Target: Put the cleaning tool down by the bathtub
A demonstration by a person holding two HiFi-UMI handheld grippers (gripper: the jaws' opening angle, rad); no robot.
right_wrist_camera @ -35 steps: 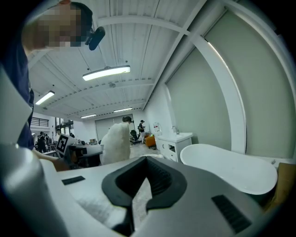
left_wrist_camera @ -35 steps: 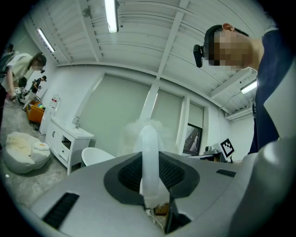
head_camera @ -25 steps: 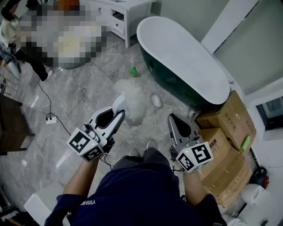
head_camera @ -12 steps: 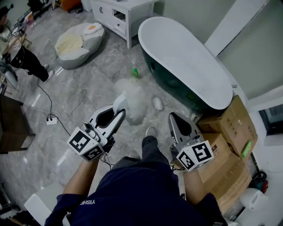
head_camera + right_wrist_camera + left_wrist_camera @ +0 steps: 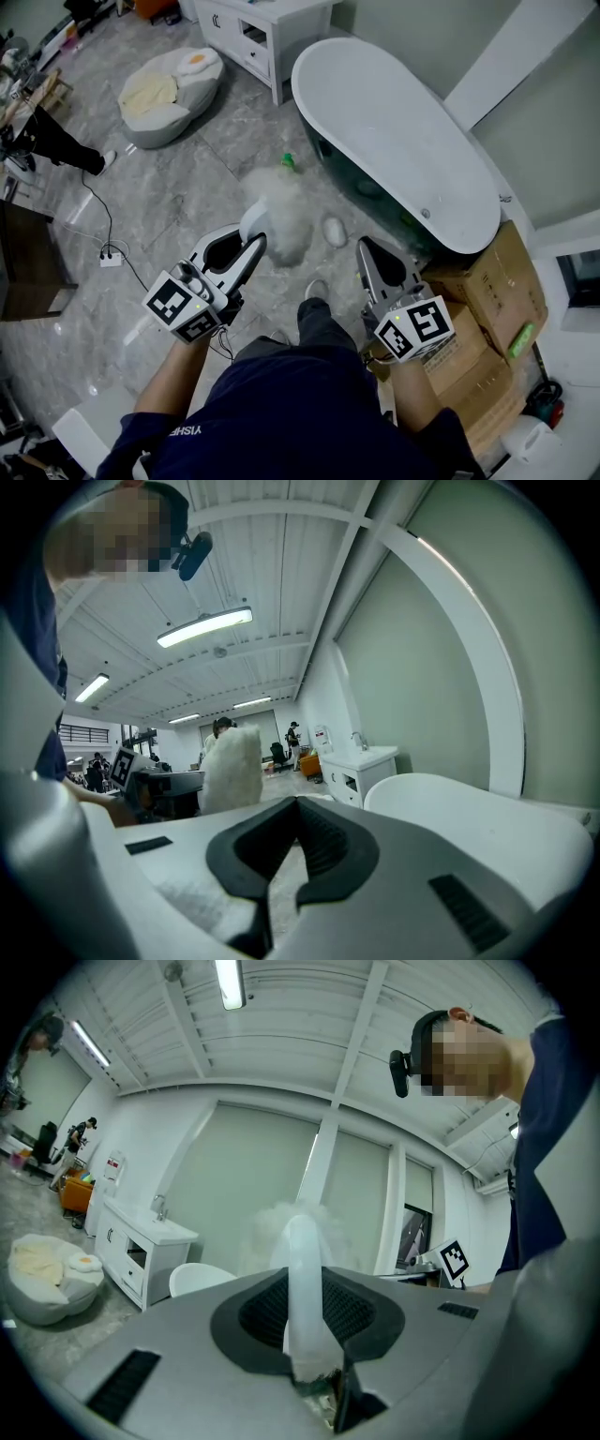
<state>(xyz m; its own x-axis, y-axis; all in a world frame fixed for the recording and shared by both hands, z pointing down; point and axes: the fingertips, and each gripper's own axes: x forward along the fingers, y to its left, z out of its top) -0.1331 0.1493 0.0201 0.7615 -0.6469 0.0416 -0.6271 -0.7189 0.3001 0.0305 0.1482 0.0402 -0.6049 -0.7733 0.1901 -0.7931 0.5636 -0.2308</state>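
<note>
Left gripper (image 5: 247, 246): clamped on the cleaning tool (image 5: 281, 217), smooth translucent handle, fluffy white head.
Right gripper (image 5: 368, 251): jaws pressed together, nothing between.
Bathtub (image 5: 394, 131): smooth white oval.

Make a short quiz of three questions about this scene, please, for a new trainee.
1. True or false: the right gripper is holding the duster.
2. What stands on the floor near the bathtub, ahead of the duster? A) a green bottle; B) a red bucket; C) a folded towel.
3. Fill in: the jaws of the left gripper are closed on the duster's ____.

Key: 1 false, its jaws are together with nothing between them; 2 A; 3 handle.
</note>
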